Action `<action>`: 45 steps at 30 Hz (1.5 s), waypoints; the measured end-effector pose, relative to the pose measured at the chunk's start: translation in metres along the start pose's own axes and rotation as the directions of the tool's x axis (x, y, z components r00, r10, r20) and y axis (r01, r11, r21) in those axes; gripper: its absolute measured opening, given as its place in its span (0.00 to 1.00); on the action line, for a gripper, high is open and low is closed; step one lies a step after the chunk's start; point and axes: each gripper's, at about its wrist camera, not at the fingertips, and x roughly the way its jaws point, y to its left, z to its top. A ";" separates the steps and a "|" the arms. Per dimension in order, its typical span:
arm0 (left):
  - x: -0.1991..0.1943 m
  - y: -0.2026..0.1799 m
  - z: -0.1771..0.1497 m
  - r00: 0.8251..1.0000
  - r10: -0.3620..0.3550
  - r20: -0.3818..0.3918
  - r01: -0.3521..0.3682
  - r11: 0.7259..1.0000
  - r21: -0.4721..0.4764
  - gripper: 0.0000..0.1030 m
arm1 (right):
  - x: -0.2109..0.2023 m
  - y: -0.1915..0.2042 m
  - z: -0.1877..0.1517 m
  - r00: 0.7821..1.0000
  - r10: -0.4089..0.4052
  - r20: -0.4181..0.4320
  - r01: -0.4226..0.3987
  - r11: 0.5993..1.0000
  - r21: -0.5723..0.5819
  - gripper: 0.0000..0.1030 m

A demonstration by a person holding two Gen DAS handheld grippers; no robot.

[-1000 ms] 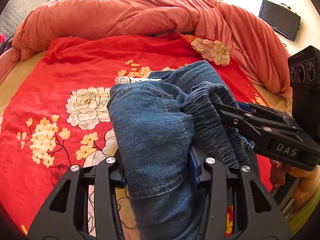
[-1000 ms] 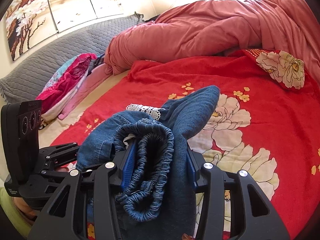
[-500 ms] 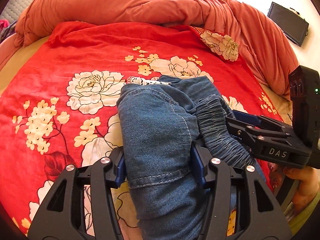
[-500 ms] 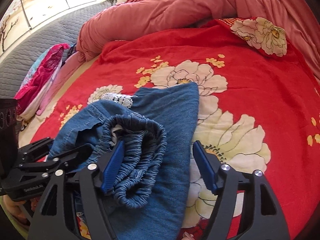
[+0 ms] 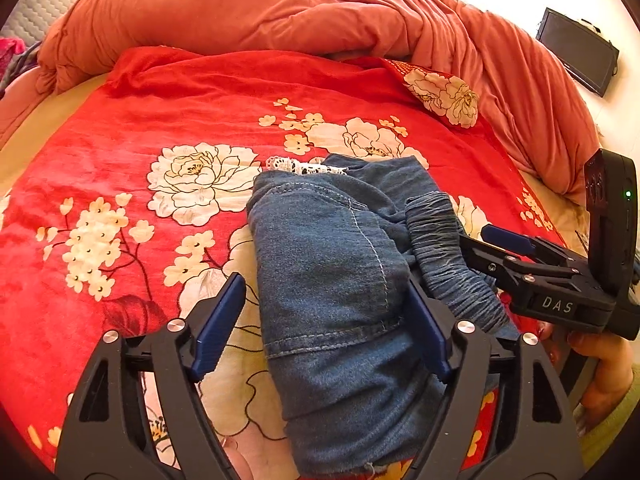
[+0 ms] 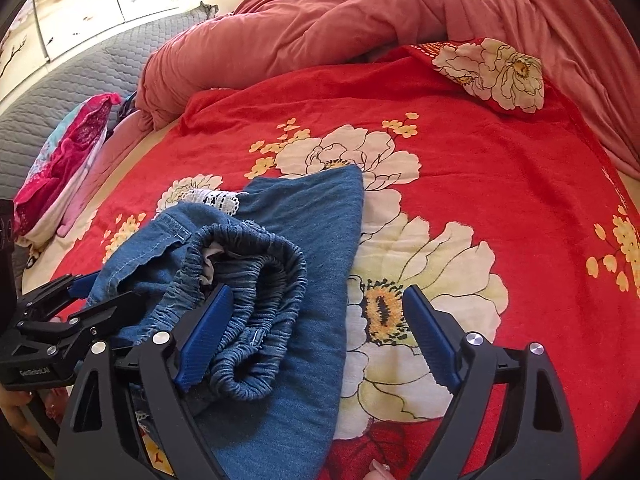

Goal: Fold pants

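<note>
2 grippers, both just let go. The left gripper (image 5: 324, 320) had its jaws wide, having just been opening; the folded denim leg of the pants (image 5: 340, 280) lay between them, the right pad touching or nearly touching the cloth, the left pad clear with blanket showing in the gap. The right gripper (image 6: 316, 336) was wide too, jaws just been opening; its left pad sat against the bunched elastic waistband (image 6: 256, 292), its right pad hung over bare blanket, nothing pinched.

The pants lay in a folded bundle on the red floral blanket (image 5: 120, 140), near the front edge, white lace trim (image 6: 216, 200) peeking out at the far end. The pink duvet (image 5: 240, 12) was heaped well behind.

Step in hand, by my read: release after the fold, then retreat. To do it well:
- Back both grippers straight out along their own fingers, not sideways, so no pad drags the top layer.
- Watch the waistband; it was puffed up and loose, likely to spring open or catch the right gripper's left pad.
- Lift slightly first to clear the denim.
- Bundle looked lumpy, edges not aligned, so a flattening press or 1 more tidy pass on the waistband side probably needed before calling it done.
</note>
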 end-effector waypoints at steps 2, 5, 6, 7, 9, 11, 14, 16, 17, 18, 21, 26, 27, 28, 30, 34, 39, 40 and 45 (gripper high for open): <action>-0.003 0.000 0.000 1.000 -0.001 0.007 0.001 1.000 -0.001 0.72 | -0.002 -0.001 0.000 1.000 -0.002 0.006 0.002 1.000 0.007 0.83; -0.007 0.001 -0.001 1.000 -0.003 0.016 0.003 1.000 -0.002 0.74 | -0.007 -0.002 -0.001 1.000 -0.003 0.020 0.003 1.000 0.011 0.84; -0.008 0.000 -0.001 1.000 -0.004 0.018 0.004 1.000 -0.002 0.74 | -0.008 -0.002 -0.001 1.000 0.000 0.023 0.000 1.000 0.013 0.84; -0.009 0.000 -0.001 1.000 -0.004 0.019 0.004 1.000 0.001 0.77 | -0.010 -0.002 -0.001 1.000 0.001 0.030 -0.001 1.000 0.014 0.84; -0.012 0.000 -0.002 1.000 -0.001 0.025 0.001 1.000 0.007 0.78 | -0.013 -0.002 -0.001 0.999 0.003 0.038 -0.003 1.000 0.014 0.85; -0.013 -0.001 -0.002 1.000 0.006 0.030 -0.006 1.000 0.011 0.80 | -0.017 -0.001 -0.002 0.999 0.003 0.053 -0.004 1.000 0.016 0.88; -0.018 0.001 -0.003 0.999 0.002 0.039 -0.002 1.000 0.004 0.85 | -0.021 0.000 -0.002 0.998 0.005 0.065 -0.006 1.000 0.015 0.88; -0.020 0.001 -0.003 0.999 0.006 0.047 -0.006 1.000 0.005 0.86 | -0.025 0.001 -0.003 0.997 0.006 0.078 -0.007 1.000 0.012 0.88; -0.021 0.001 -0.003 0.999 0.006 0.050 -0.006 1.000 0.004 0.87 | -0.026 0.001 -0.003 0.997 0.005 0.082 -0.006 1.000 0.011 0.88; -0.023 0.002 -0.003 0.999 0.005 0.052 -0.005 1.000 0.003 0.88 | -0.028 0.001 -0.003 0.996 0.003 0.090 -0.004 1.000 0.012 0.88; -0.025 0.001 -0.003 0.998 0.004 0.058 -0.005 1.000 0.007 0.90 | -0.032 0.001 -0.005 0.995 0.000 0.100 -0.001 1.000 0.014 0.89; -0.033 -0.002 -0.005 0.997 0.020 0.078 -0.022 1.000 0.021 0.90 | -0.042 0.003 -0.007 0.992 -0.007 0.129 0.006 1.000 0.010 0.89; -0.035 -0.002 -0.005 0.996 0.023 0.081 -0.025 0.999 0.022 0.91 | -0.045 0.003 -0.008 0.990 -0.011 0.139 0.010 1.000 0.009 0.89; -0.038 -0.002 -0.006 0.996 0.022 0.084 -0.024 0.999 0.023 0.91 | -0.047 0.004 -0.008 0.989 -0.014 0.148 0.013 1.000 0.007 0.93; -0.042 -0.003 -0.007 0.995 0.025 0.094 -0.028 0.999 0.026 0.91 | -0.053 0.007 -0.009 0.986 -0.020 0.168 0.019 1.000 0.003 0.95; -0.054 -0.005 -0.010 0.992 0.035 0.120 -0.038 0.999 0.025 0.91 | -0.065 0.012 -0.013 0.979 -0.027 0.202 0.030 0.999 -0.016 0.95; -0.067 -0.010 -0.014 0.989 0.038 0.142 -0.043 0.999 0.029 0.91 | -0.078 0.018 -0.023 0.971 -0.029 0.239 0.039 0.999 -0.036 0.95; -0.070 -0.011 -0.016 0.988 0.039 0.149 -0.044 0.999 0.029 0.91 | -0.082 0.019 -0.026 0.969 -0.027 0.247 0.038 0.999 -0.037 0.95; -0.082 -0.013 -0.026 0.987 0.030 0.160 -0.035 0.999 0.030 0.91 | -0.102 0.027 -0.042 0.956 -0.017 0.292 0.032 0.998 -0.047 0.95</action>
